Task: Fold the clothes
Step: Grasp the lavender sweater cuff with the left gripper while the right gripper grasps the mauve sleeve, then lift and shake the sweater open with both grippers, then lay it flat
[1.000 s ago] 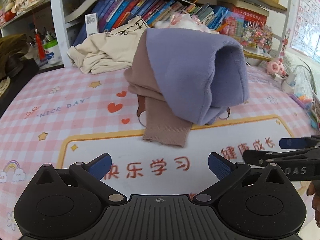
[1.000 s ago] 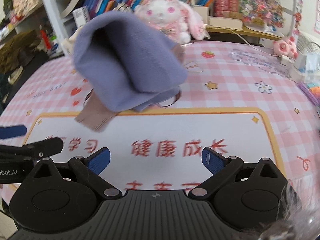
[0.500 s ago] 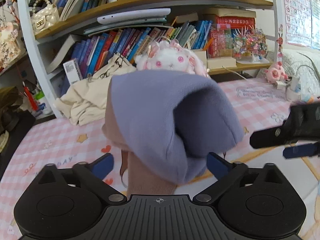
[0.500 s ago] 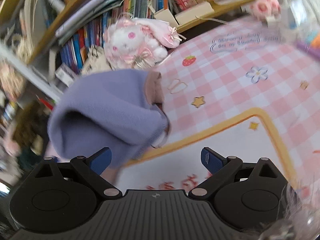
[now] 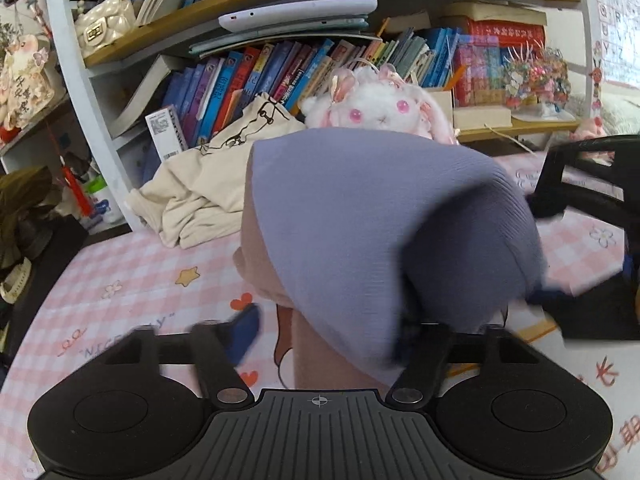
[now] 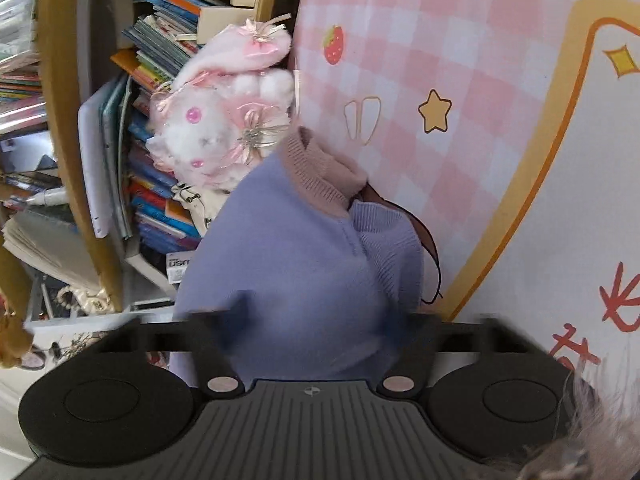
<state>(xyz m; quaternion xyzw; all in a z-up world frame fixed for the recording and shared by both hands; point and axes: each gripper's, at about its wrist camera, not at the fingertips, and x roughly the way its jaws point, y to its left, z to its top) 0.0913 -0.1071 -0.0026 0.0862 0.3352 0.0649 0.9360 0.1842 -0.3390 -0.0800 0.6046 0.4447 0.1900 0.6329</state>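
The purple sweater (image 5: 372, 224) sits bundled on the desk (image 5: 132, 276), a domed heap with a dusty-pink knit layer (image 5: 260, 256) showing beneath it on the left side and a pink ribbed collar (image 6: 320, 176) poking out at the end toward the white plush rabbit (image 5: 380, 104); taking the sweater as the landmark, the rabbit and the bookshelf (image 5: 280, 68) lie just behind it, a crumpled cream garment (image 5: 208, 188) lies behind and to its left, and the printed white panel of the desk mat (image 6: 580, 208) lies in front and to its right.

The left gripper (image 5: 324, 332) is directly in front of the bundle, its fingers (image 5: 244, 330) spread wide; the left one lies clear on the mat, the right one is tucked under the overhanging purple edge; blur hides whether any cloth is pinched, but the gap looks too wide for a grip. The right gripper (image 6: 316, 328) comes at the bundle from its right side, rolled so the desk stands nearly upright in its view; its fingers are likewise apart and blurred, pressed against or into the purple knit, and I cannot tell whether they hold anything.

The sweater's long axis seems to run from the near hem back to the collar; both grippers are at the near, lower end, the left under the front edge, the right at the flank, about equally close. The heap would fit either a half-made fold or a finished bundle about to be shifted.
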